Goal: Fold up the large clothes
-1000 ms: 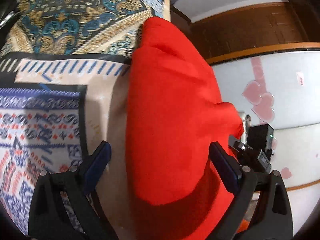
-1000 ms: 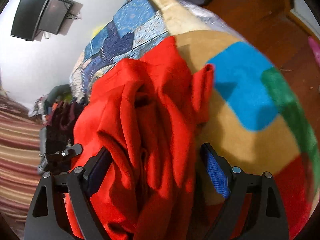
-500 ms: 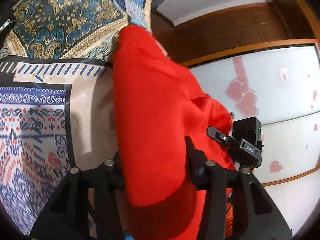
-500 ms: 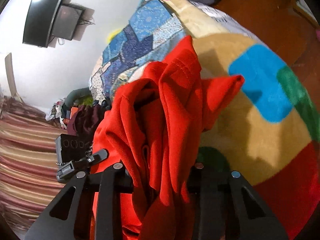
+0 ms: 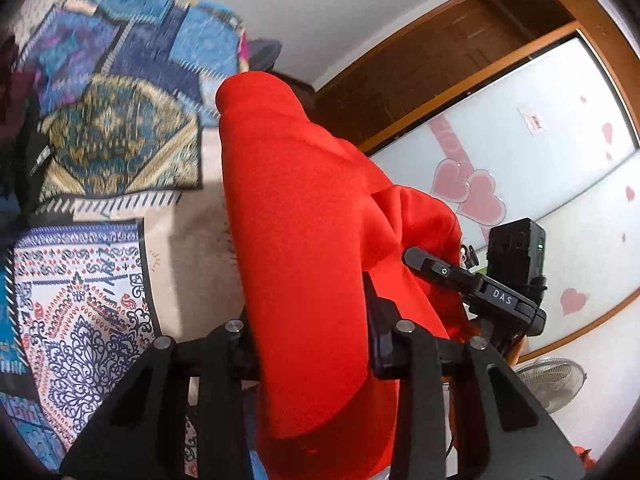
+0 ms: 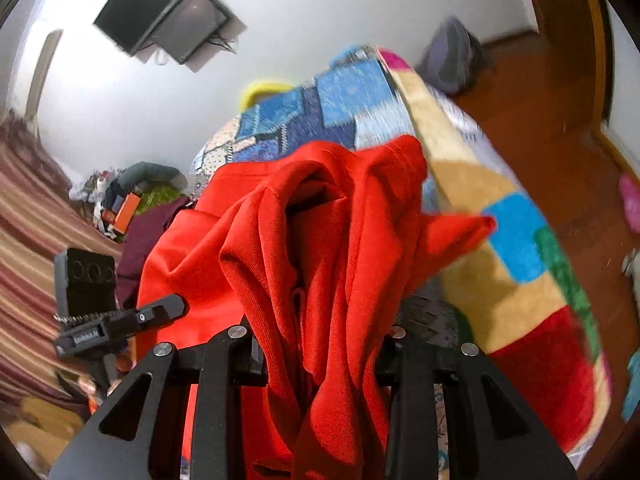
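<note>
A large red garment (image 5: 296, 200) hangs bunched over a patterned bedspread (image 5: 92, 280). My left gripper (image 5: 310, 320) has a thick fold of it between its pads, and the jaws are closing on the cloth. In the right wrist view the same red garment (image 6: 320, 208) is gathered in deep folds, with my right gripper (image 6: 320, 340) shut on a bundle of it. Both ends of the cloth are lifted off the bed. The right gripper's body (image 5: 472, 284) shows beside the cloth in the left view, and the left gripper's body (image 6: 120, 320) shows in the right view.
A colour-block blanket (image 6: 520, 280) covers the bed's near side. A wardrobe door with heart stickers (image 5: 540, 160) and a fan (image 5: 552, 376) stand to the right. A wall television (image 6: 168, 12), a heap of clothes (image 6: 132, 196) and wooden floor (image 6: 540, 100) lie beyond.
Both grippers went from wide open around the red garment to closed on it. Both have since risen, and the cloth has come up off the bed with them.
</note>
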A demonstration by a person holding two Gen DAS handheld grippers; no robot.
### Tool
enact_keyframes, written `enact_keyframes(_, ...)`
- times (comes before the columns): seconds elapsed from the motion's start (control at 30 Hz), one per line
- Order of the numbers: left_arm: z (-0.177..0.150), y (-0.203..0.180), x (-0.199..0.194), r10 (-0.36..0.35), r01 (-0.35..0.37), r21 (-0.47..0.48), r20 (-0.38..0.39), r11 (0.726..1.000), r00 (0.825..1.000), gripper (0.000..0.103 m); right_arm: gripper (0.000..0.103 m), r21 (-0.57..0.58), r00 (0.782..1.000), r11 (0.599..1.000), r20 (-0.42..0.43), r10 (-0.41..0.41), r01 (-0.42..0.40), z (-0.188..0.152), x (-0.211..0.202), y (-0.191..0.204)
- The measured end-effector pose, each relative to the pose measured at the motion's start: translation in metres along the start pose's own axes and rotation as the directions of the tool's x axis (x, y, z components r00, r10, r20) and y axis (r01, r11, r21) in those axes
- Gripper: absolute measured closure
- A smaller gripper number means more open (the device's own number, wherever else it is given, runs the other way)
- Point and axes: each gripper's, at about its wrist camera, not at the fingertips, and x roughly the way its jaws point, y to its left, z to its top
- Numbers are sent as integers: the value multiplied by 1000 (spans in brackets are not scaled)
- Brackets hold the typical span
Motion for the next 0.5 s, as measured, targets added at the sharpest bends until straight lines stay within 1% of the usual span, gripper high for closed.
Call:
enact_keyframes(0.07, -1, -8, -17, -5, 5, 20, 26, 1000, 1000, 68, 76, -32, 1000, 999, 25, 0, 0, 2, -9, 12)
enact_keyframes(0.17, 2, -18, -47, -10, 6, 43, 86, 999, 996, 68, 75, -60, 998, 998, 50, 39, -36, 13, -14, 29)
enact_keyframes(0.27, 12, -22, -79, 4, -13, 61, 150, 998, 989, 68, 75, -124, 995, 990, 70, 76, -66, 26, -12, 59)
enact_keyframes(0.37, 23, -22, -122, 48, -64, 63, 232, 996, 972, 68, 75, -188, 989, 976, 76, 124, -108, 41, 4, 94)
enact_keyframes(0.5, 33, 0, -182, 127, -147, 39, 321, 988, 939, 68, 75, -249, 974, 946, 37, 225, -209, 65, 45, 145)
